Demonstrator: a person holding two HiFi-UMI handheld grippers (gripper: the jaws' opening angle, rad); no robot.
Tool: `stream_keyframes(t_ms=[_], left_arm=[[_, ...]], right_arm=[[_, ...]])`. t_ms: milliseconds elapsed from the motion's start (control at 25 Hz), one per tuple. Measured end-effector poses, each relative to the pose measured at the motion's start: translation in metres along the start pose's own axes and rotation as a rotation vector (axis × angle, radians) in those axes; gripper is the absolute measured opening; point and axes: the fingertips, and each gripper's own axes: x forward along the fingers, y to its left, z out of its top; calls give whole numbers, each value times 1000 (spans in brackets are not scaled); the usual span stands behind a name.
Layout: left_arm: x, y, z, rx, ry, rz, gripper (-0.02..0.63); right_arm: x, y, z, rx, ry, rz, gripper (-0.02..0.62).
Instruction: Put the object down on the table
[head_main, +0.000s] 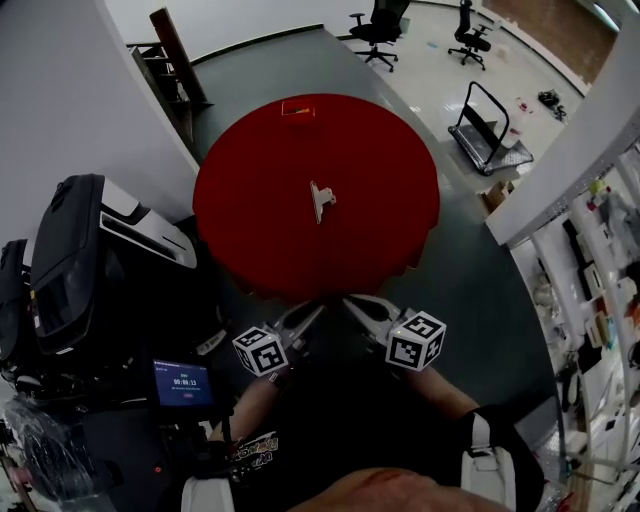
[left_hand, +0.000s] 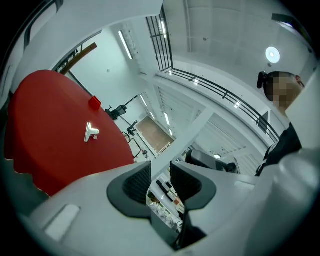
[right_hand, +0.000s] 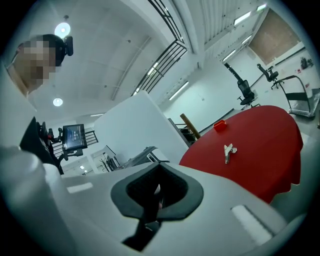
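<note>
So, the small white clip (head_main: 321, 200) is lying out near the middle of the round red bench (head_main: 250, 230), and nothing is touching it. A little red box (head_main: 298, 109) is sitting by the far edge of the bench, well apart from the clip.

Both tools are hanging at the near edge of the bench, close to the person's body and well short of the clip. The left tool (head_main: 303, 322) is pointing in from the left and the right tool (head_main: 362, 308) from the right, so their tips are angling toward each other. Each one's marker cube is facing up at the head camera.

In its own view, the left tool's jaws are standing apart with a clear gap. Nothing is sitting in that gap, only the room behind is showing through. The right tool's jaws are pressing together and gripping nothing at all.

Off the bench, a big black case (head_main: 80, 250) is sitting on the left with a small lit screen (head_main: 182, 382) just below it. A couple of office chairs (head_main: 380, 25) and a flat cart (head_main: 485, 125) are standing on the floor further back.
</note>
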Motion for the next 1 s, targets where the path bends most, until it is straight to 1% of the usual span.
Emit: stream_keyframes(t_ms=[120,240,320,440,720,840,1000], left_arm=[[1,-15,-21,38,-2,27,123],[6,-25,-44,23,1,34,124],[10,-31,-52,19,-4,40,124],[11,-38,-56,30,-16,51,123],[12,-50,-58,52,-39,67,123],[14,-54,-59,59,-37,64,123],[25,-58,-54,83,-37,41,123]], right_arm=[[-21,1,-8,-22,17,15,3],[-45,-1,-15,-21,22,22,3],[-58,-3,-16,-15,15,28,3],[-69,-2,-16,-11,3,39,3],[-83,8,-10,-53,-11,60,3],[-89,11,-8,-67,-18,59,3],[-95,8,4,-95,-41,44,3]])
